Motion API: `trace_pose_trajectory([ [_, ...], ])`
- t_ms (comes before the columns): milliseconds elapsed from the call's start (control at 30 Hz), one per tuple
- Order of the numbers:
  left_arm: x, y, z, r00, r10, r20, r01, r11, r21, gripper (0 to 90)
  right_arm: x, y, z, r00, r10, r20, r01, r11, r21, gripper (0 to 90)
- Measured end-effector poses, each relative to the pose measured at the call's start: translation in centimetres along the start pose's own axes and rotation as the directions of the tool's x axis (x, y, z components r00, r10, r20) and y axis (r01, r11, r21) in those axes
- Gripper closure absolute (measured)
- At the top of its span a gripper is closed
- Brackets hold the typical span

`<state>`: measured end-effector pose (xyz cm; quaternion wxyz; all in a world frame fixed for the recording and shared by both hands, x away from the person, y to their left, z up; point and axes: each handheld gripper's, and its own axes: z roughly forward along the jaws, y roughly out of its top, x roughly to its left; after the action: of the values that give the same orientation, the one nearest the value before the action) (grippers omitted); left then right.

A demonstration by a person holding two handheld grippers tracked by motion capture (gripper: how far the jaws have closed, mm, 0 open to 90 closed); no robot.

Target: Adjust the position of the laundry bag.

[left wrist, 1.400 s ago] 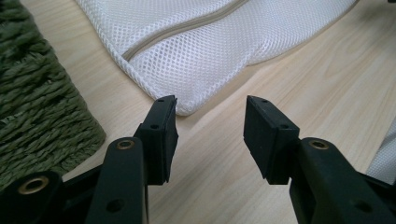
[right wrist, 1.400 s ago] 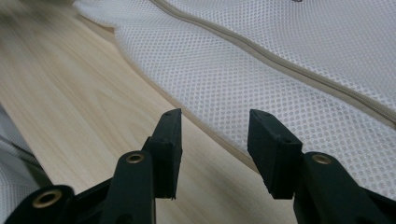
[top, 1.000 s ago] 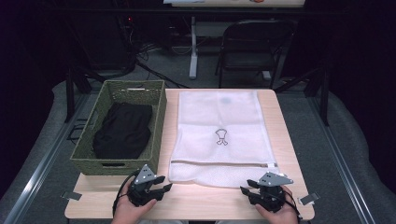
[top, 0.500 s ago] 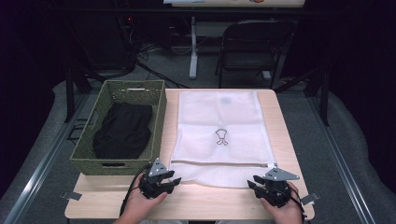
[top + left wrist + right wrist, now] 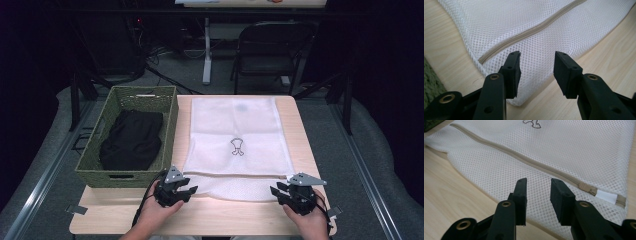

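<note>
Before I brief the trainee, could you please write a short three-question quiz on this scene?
1. True or false: the left hand-held gripper is clamped on the mesh bag.
2. What lies in the basket? A) black clothing B) a white towel C) nothing
3. Fill in: in the right gripper view, the zip pull sits near the bag's ____ end.

Key:
1. False; its jaws stand open at the bag's near corner.
2. A; black clothing.
3. Right.
</note>
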<state>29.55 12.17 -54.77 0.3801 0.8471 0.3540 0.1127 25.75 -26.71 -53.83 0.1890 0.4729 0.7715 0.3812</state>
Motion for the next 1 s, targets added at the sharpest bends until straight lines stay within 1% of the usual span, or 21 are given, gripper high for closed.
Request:
trace_pose_trajectory([
  [100, -0.2, 0.3, 0.4, 0.9999, 0.001, 0.016, -0.001, 1.0000, 0.000, 54.6, -0.5, 0.7, 0.2, 0.9999, -0.004, 0.016, 0.004, 1.000, 0.004, 66.4],
  [167, -0.3, 0.7, 0.7, 0.9995, 0.013, 0.028, -0.014, 0.9998, 0.014, 54.4, -1.0, 1.3, 0.5, 0.9998, 0.010, 0.017, -0.010, 1.000, 0.001, 66.5],
  [200, -0.5, 0.9, 1.0, 0.9992, 0.029, 0.027, -0.029, 0.9994, 0.018, 53.6, -1.3, 1.8, 0.7, 0.9994, 0.029, 0.019, -0.029, 1.000, -0.001, 68.4],
  [233, -0.5, 0.9, 1.0, 0.9992, 0.029, 0.027, -0.029, 0.9994, 0.018, 53.6, -1.3, 1.8, 0.7, 0.9994, 0.029, 0.019, -0.029, 1.000, -0.001, 68.4],
  [300, -0.8, 1.0, 1.3, 0.9982, 0.049, 0.036, -0.049, 0.9986, 0.018, 53.4, -1.8, 2.4, 0.9, 0.9987, 0.042, 0.029, -0.042, 0.999, -0.001, 69.6],
  [333, -0.8, 1.0, 1.5, 0.9976, 0.047, 0.050, -0.048, 0.9986, 0.023, 53.5, -2.0, 2.7, 1.1, 0.9980, 0.039, 0.049, -0.039, 0.999, -0.001, 69.8],
  [367, -0.8, 1.0, 1.5, 0.9976, 0.047, 0.050, -0.048, 0.9986, 0.023, 53.5, -2.0, 2.7, 1.1, 0.9980, 0.039, 0.049, -0.039, 0.999, -0.001, 69.8],
  [433, -0.8, 1.0, 1.8, 0.9977, 0.040, 0.055, -0.041, 0.9988, 0.028, 53.5, -2.2, 2.8, 1.2, 0.9969, 0.034, 0.072, -0.034, 0.999, -0.001, 69.8],
  [500, -0.7, 0.9, 1.8, 0.9976, 0.055, 0.044, -0.056, 0.9978, 0.036, 53.4, -2.3, 2.6, 1.3, 0.9955, 0.029, 0.090, -0.028, 1.000, -0.010, 69.7],
  [533, -0.8, 0.8, 1.9, 0.9974, 0.054, 0.049, -0.055, 0.9979, 0.033, 53.4, -2.5, 2.2, 1.5, 0.9942, 0.022, 0.105, -0.021, 1.000, -0.008, 69.7],
  [567, -0.8, 0.8, 1.9, 0.9974, 0.054, 0.049, -0.055, 0.9979, 0.033, 53.4, -2.5, 2.2, 1.5, 0.9942, 0.022, 0.105, -0.021, 1.000, -0.008, 69.7],
  [600, -0.8, 0.6, 2.0, 0.9973, 0.039, 0.063, -0.041, 0.9988, 0.026, 53.6, -2.8, 1.7, 1.6, 0.9921, 0.005, 0.126, -0.005, 1.000, 0.000, 69.2],
  [667, -0.9, 0.4, 2.0, 0.9966, 0.043, 0.071, -0.045, 0.9987, 0.026, 53.9, -3.0, 1.4, 1.6, 0.9911, -0.006, 0.133, 0.005, 1.000, 0.003, 68.6],
  [700, -0.9, 0.4, 2.0, 0.9966, 0.043, 0.071, -0.045, 0.9987, 0.026, 54.0, -3.1, 1.2, 1.6, 0.9911, 0.000, 0.133, 0.000, 1.000, 0.004, 68.6],
  [733, -1.0, 0.3, 2.0, 0.9954, 0.054, 0.079, -0.056, 0.9981, 0.025, 54.2, -3.3, 1.0, 1.6, 0.9909, 0.006, 0.134, -0.006, 1.000, 0.005, 68.6],
  [767, -1.0, 0.3, 2.0, 0.9954, 0.054, 0.079, -0.056, 0.9981, 0.025, 54.8, -3.3, 1.0, 1.6, 0.9909, 0.006, 0.134, -0.006, 1.000, 0.005, 68.6],
  [800, -1.1, 0.3, 2.1, 0.9956, 0.057, 0.074, -0.059, 0.9979, 0.026, 55.8, -3.5, 0.7, 1.7, 0.9914, 0.019, 0.129, -0.020, 1.000, 0.008, 68.7],
  [833, -1.1, 0.3, 2.2, 0.9954, 0.053, 0.080, -0.056, 0.9980, 0.029, 55.8, -3.5, 0.7, 1.7, 0.9914, 0.019, 0.129, -0.020, 1.000, 0.008, 68.7],
  [900, -1.1, 0.2, 2.4, 0.9951, 0.063, 0.075, -0.065, 0.9977, 0.020, 57.7, -3.7, 0.5, 1.9, 0.9908, 0.025, 0.133, -0.027, 0.999, 0.017, 68.8],
  [967, -1.2, 0.1, 2.6, 0.9950, 0.057, 0.082, -0.059, 0.9979, 0.028, 59.6, -3.8, 0.5, 1.9, 0.9904, 0.029, 0.135, -0.032, 0.999, 0.019, 69.7],
  [1000, -1.1, 0.1, 2.7, 0.9943, 0.063, 0.086, -0.066, 0.9972, 0.035, 60.5, -4.0, 0.4, 1.9, 0.9900, 0.038, 0.136, -0.041, 0.999, 0.020, 70.9],
])
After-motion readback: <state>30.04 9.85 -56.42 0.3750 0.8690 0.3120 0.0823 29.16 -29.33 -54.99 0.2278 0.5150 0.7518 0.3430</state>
